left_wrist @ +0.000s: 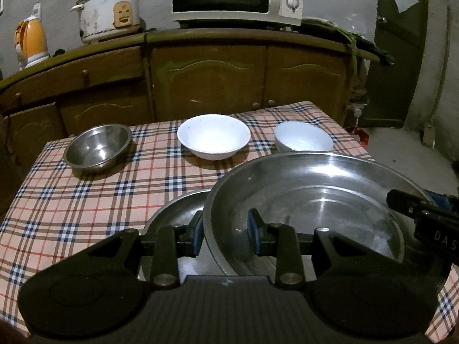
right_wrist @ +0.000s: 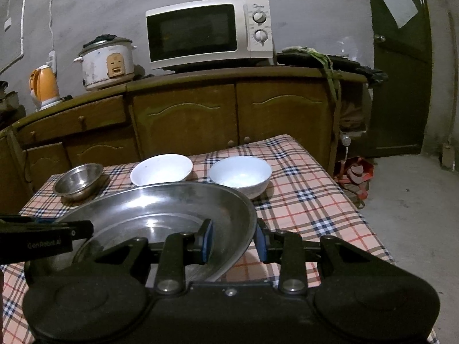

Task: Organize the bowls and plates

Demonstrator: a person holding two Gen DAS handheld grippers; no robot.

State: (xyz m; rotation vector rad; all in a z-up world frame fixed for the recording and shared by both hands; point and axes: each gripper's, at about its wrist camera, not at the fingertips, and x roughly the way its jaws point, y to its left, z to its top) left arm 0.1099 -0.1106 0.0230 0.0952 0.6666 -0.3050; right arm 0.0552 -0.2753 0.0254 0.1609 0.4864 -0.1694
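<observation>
A large steel plate [left_wrist: 315,189] is held tilted above the checked tablecloth [left_wrist: 86,195]. My left gripper [left_wrist: 226,233] straddles its left rim with a gap between the pads and the rim. My right gripper [right_wrist: 233,239] straddles its right rim [right_wrist: 246,223] in the same way. A second steel plate [left_wrist: 178,209] lies under it on the left. At the back stand a small steel bowl [left_wrist: 99,146], a wide white bowl [left_wrist: 213,136] and a smaller white bowl [left_wrist: 302,140]; they also show in the right wrist view as the steel bowl [right_wrist: 77,182] and two white bowls [right_wrist: 160,169] [right_wrist: 241,175].
A wooden sideboard [right_wrist: 186,114] stands behind the table with a microwave [right_wrist: 206,31], a rice cooker [right_wrist: 107,63] and an orange kettle [right_wrist: 44,86] on it. The table's right edge [right_wrist: 352,200] drops to a concrete floor. A dark door [right_wrist: 401,71] is at the right.
</observation>
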